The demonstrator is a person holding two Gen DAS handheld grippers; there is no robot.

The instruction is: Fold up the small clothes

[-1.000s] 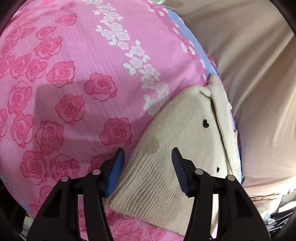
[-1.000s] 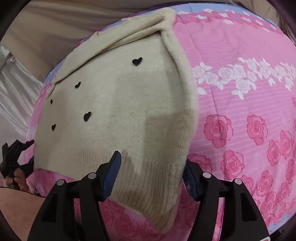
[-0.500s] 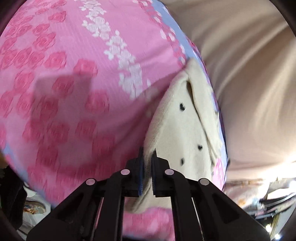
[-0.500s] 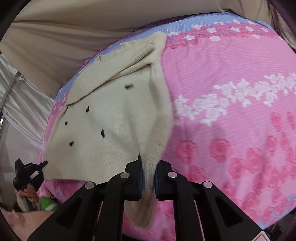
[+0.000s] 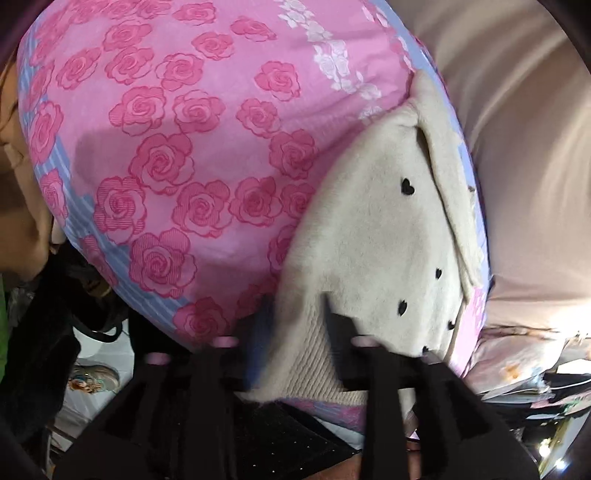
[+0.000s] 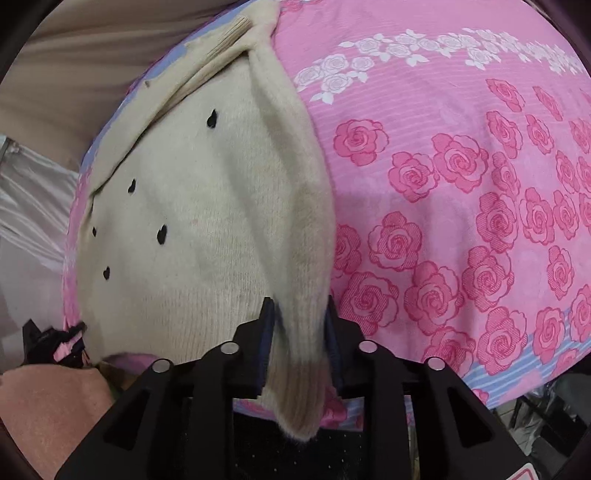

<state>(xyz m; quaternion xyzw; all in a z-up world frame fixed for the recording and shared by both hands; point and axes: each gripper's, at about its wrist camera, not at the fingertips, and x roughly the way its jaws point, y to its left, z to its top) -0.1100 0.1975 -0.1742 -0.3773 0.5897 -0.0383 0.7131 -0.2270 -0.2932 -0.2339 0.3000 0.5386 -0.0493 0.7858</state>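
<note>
One fuzzy cream knit sweater (image 6: pixel 207 229), dotted with small black hearts and ribbed at the hem, lies on a pink rose-print sheet (image 6: pixel 461 221). Both grippers' jaws are opening. The left gripper (image 5: pixel 299 332) has the ribbed hem between its blurred jaws; the right gripper (image 6: pixel 299 332) straddles a ribbed cuff, pads seemingly released.

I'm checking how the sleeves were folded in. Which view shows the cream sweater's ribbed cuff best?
The right wrist view: the ribbed cuff lies sharp and unobstructed at the far end of the cream sweater, its ribs clearly readable. In the left wrist view that far end is small and foreshortened, and no cuff ribbing can be made out.
</note>
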